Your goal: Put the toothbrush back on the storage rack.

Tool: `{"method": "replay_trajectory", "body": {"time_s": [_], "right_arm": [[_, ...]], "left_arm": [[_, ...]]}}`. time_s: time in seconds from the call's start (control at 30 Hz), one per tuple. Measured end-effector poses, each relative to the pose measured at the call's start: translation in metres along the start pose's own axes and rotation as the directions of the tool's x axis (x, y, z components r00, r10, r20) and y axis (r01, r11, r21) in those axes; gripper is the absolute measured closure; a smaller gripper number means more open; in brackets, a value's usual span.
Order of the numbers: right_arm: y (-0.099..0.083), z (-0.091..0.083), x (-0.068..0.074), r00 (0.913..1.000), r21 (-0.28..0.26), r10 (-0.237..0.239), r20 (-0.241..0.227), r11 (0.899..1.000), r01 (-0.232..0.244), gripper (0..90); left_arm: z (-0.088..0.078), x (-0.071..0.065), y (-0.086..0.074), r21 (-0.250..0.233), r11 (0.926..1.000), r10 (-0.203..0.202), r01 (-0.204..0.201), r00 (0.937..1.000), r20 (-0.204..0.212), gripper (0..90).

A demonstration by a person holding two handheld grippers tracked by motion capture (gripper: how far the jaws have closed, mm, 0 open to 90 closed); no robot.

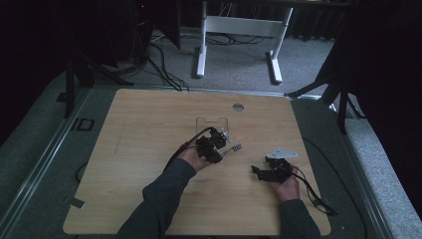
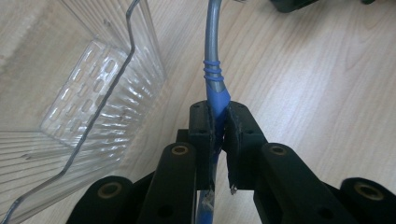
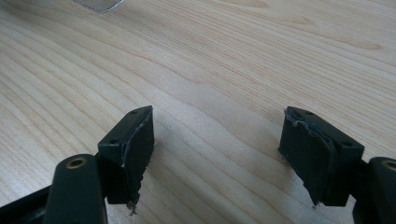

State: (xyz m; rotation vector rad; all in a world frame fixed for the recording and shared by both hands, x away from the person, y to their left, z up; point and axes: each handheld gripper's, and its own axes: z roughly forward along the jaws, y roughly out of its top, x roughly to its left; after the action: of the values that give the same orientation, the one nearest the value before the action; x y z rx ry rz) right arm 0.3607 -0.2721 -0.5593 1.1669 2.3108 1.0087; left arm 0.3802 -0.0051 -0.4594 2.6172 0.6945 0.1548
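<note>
Wooden table: left gripper fingers clamp fork by blue handle, tines seemingly pointing away.

Black fingers clamp a blue-handled utensil, probably a fork, beside a clear container.

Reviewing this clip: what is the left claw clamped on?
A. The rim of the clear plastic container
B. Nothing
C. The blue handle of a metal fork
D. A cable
C: in the left gripper view the left claw pinches the fork by its blue handle, beside the clear container.
</note>
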Motion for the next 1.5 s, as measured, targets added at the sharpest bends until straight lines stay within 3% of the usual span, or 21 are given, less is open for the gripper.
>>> {"method": "replay_trajectory", "body": {"time_s": [0.63, 1.0, 1.2, 1.5], "right_arm": [[0.0, 0.0, 0.0, 1.0, 0.0, 0.0, 0.0, 1.0, 0.0, 25.5], [0.0, 0.0, 0.0, 1.0, 0.0, -0.001, 0.0, 1.0, 0.001, 25.6], [0.0, 0.0, 0.0, 1.0, 0.0, 0.0, 0.0, 1.0, 0.0, 25.6], [0.0, 0.0, 0.0, 1.0, 0.0, 0.0, 0.0, 1.0, 0.0, 25.6]], "left_arm": [[-0.013, 0.002, -0.002, -0.063, 0.9978, -0.02, 0.019, 0.9995, -0.024, 81.9], [-0.02, 0.004, -0.004, -0.1, 0.9946, -0.033, 0.03, 0.9992, -0.023, 81.9], [-0.024, 0.007, -0.005, -0.126, 0.9912, -0.043, 0.042, 0.9991, -0.003, 81.9], [-0.028, 0.009, -0.006, -0.147, 0.9878, -0.054, 0.052, 0.9985, -0.011, 81.9]]}}
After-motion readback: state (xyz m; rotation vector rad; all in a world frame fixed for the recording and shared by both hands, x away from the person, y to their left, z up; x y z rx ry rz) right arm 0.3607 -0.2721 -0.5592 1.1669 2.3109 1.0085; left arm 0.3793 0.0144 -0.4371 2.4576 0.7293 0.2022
